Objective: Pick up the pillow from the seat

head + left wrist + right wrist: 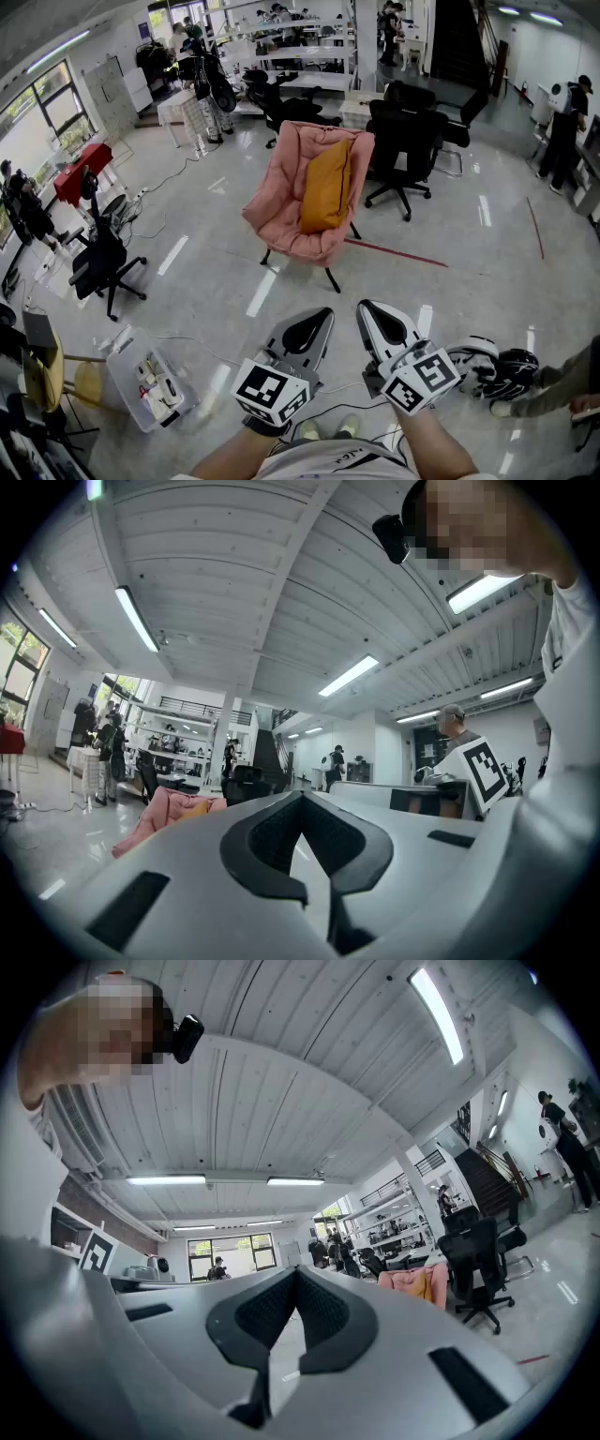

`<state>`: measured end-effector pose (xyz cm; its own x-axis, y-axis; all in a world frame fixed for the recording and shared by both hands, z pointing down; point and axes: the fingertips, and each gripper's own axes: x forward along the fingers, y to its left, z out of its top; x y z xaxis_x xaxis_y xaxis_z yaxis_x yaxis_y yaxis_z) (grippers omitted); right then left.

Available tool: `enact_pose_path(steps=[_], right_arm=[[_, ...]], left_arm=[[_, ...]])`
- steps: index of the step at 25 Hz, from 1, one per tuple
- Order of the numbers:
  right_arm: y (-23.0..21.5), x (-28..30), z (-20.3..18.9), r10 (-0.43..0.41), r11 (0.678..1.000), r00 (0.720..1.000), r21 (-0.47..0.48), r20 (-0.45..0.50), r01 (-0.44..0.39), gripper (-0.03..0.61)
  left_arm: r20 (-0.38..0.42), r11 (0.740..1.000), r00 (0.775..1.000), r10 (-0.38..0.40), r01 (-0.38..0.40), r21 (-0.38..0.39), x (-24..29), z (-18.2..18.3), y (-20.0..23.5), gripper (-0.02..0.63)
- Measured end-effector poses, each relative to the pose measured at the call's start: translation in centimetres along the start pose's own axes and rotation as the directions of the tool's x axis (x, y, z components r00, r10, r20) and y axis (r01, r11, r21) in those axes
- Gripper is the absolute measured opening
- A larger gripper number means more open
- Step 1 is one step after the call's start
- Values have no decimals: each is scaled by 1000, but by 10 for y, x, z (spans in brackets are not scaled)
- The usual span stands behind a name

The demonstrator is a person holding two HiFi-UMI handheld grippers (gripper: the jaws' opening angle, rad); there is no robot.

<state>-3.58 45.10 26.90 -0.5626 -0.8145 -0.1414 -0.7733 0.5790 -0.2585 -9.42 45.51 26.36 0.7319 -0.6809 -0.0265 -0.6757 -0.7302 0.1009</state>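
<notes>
Both my grippers are empty. The left gripper point(322, 314) and the right gripper point(367, 307) have smooth white plastic shells, and their black, finely dimpled pads are pressed together at the tips, with only a small diamond-shaped gap behind them. They sit side by side, held low in front of me and pointing at the pillow point(325, 186). It is well apart from both of them. The pillow is a plump mustard-yellow oblong of soft fabric, standing on end against the back of the pink chair point(277, 192). That chair is a quilted, padded bucket seat on thin dark splayed legs. The floor point(216, 272) is pale grey and glossy, streaked with reflections of the lights, and a red line point(394, 253) runs across it just behind the chair. Black office chairs point(405, 141) on castors stand beyond the chair, and a clear plastic bin point(141, 380) of small items lies near my left side. Overhead is a white ribbed ceiling point(234, 592) with long strip lights.
</notes>
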Motion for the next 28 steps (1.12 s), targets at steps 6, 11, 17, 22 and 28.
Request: enact_pose_path(steps=[6, 11, 17, 22, 28], right_arm=[[-7, -1, 2, -4, 1000, 1000, -14, 2, 4, 15], [-11, -3, 6, 15, 1000, 1000, 15, 19, -16, 15], [-27, -6, 9, 19, 999, 999, 41, 28, -20, 17], [-43, -15, 15, 27, 998, 999, 59, 37, -29, 17], [-63, -19, 28, 40, 995, 998, 86, 51, -44, 18]], left_arm=[[-5, 1000, 1000, -4, 4, 1, 10, -4, -3, 9], [15, 1000, 1000, -13, 13, 0, 14, -3, -5, 9], [44, 996, 996, -73, 75, -45, 25, 3, -11, 9], [28, 993, 998, -63, 65, -97, 41, -5, -10, 9], [40, 997, 999, -33, 36, -73, 62, 0, -19, 9]])
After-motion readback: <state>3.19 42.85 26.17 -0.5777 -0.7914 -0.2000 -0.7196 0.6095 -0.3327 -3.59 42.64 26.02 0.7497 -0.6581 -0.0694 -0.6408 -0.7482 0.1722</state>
